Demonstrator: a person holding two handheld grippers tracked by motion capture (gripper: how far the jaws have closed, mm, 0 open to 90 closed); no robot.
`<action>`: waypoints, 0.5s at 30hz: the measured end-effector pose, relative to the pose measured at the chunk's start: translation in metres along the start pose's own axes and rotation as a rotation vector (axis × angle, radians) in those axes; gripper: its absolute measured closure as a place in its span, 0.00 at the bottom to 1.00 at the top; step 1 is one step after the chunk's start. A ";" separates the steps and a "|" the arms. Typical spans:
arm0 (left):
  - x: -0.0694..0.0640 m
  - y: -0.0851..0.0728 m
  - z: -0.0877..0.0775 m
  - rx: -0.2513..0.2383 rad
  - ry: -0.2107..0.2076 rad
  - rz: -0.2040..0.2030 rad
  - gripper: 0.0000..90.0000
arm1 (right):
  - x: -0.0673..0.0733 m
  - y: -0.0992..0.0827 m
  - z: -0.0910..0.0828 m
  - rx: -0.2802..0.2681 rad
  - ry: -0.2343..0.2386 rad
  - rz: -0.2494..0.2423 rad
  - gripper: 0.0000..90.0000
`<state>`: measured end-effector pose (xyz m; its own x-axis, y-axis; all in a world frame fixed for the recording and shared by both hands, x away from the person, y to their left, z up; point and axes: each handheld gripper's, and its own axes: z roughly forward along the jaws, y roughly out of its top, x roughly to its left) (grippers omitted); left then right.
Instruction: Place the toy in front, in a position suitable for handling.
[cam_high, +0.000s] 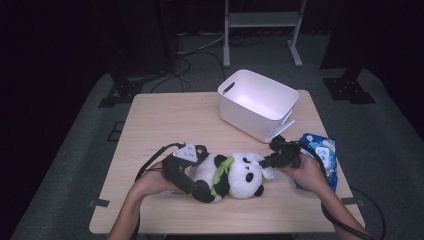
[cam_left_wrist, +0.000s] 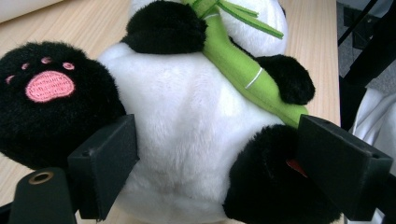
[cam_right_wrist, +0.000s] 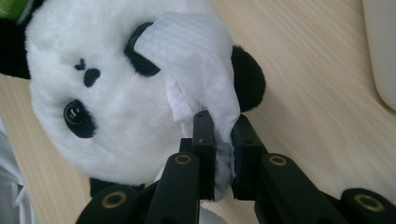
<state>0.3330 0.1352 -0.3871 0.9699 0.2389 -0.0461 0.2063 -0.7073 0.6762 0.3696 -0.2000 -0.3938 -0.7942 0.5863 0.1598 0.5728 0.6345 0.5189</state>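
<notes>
Soft plush, light and compressible: the toy panda (cam_high: 231, 176) lies on the desk (cam_high: 150, 130) in front of the white bin (cam_high: 257, 102), the left hand-held gripper (cam_left_wrist: 210, 158) clamping its yielding belly and hind leg. The right hand-held gripper (cam_right_wrist: 223, 154), jaws pressed together, pinches a limp white wipe (cam_right_wrist: 196, 60) draped on the panda's face; it is judged flimsy and best gripped at its bunched edge.

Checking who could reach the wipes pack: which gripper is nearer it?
Right. The right gripper is just beside the wipes pack, at the panda's head; the left gripper is beyond the panda.
</notes>
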 end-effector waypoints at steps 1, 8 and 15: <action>0.000 0.000 0.000 0.002 -0.001 0.002 0.14 | -0.001 0.001 0.000 0.001 -0.003 -0.007 0.91; -0.001 0.000 0.000 0.005 -0.003 0.009 0.14 | 0.007 0.029 -0.001 -0.002 -0.014 -0.044 0.91; -0.001 0.000 0.001 0.007 -0.001 0.018 0.14 | 0.023 0.061 0.005 0.000 -0.008 -0.106 0.91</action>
<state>0.3318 0.1347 -0.3876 0.9737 0.2250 -0.0346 0.1893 -0.7160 0.6720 0.3869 -0.1451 -0.3626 -0.8487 0.5198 0.0974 0.4857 0.6933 0.5324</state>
